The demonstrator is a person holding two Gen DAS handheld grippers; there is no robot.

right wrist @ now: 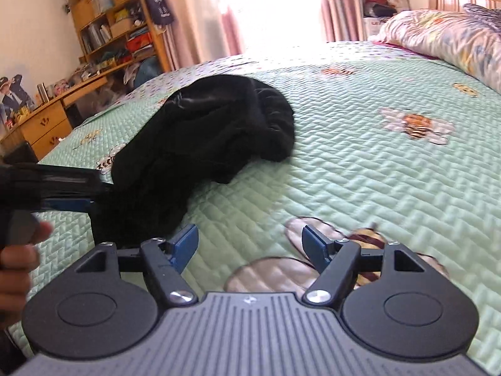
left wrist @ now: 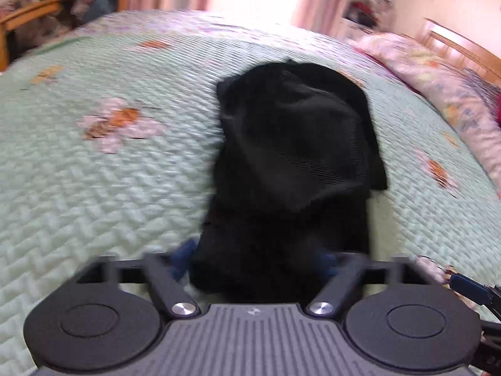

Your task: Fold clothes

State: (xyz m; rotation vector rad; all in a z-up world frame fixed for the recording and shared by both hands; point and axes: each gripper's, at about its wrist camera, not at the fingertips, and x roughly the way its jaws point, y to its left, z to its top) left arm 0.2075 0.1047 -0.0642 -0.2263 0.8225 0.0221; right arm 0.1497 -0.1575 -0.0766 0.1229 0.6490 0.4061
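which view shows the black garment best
The right wrist view: the crumpled black fabric garment appears whole and sharp on the green quilted bedspread, with the left gripper at its near end. The left wrist view is blurred; the garment covers that gripper's fingertips.

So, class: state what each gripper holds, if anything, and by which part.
The left gripper holds the black garment by its near end, bunched between the fingers; the rest lies on the green quilt. The right gripper is open and holds nothing.
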